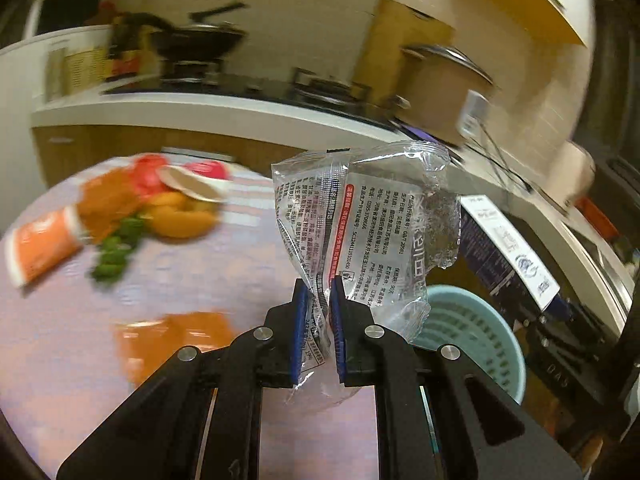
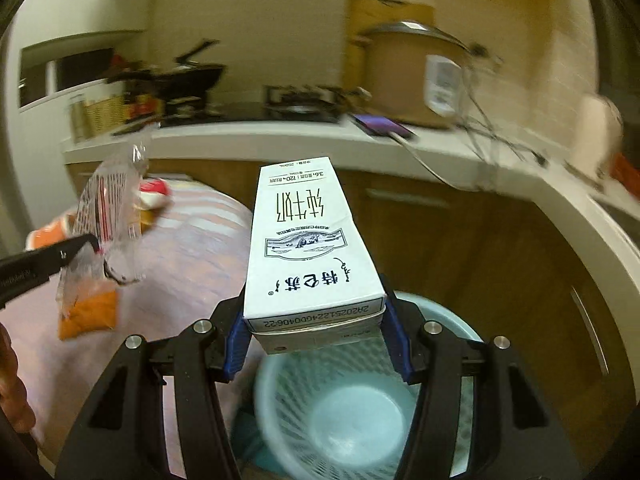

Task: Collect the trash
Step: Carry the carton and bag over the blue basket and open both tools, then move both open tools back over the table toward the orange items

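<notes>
Left tool [image 1: 320,300] was clamped on a crumpled clear plastic wrapper [image 1: 360,220] with printed text, held above the striped cloth-covered counter [image 1: 60,340]; right tool [image 2: 316,332] was clamped on a white milk carton [image 2: 304,240], upside-down print, held directly over the light-blue mesh trash basket [image 2: 340,412] on the floor beside the counter's edge. Farther on the cloth lay blurred orange packets [image 1: 172,340], a paper cup [image 1: 192,186] and scraps; behind, open floor, then a white kitchen worktop [image 2: 280,140] with a rice cooker [image 2: 408,72].

clear wrapper [image 1: 360,236] with black and red print; white carton [image 2: 308,248] with black and green print; pale blue mesh bin [image 2: 340,412]; pink striped cloth [image 1: 224,264]; blue pads [image 1: 301,332] on black grippers.
</notes>
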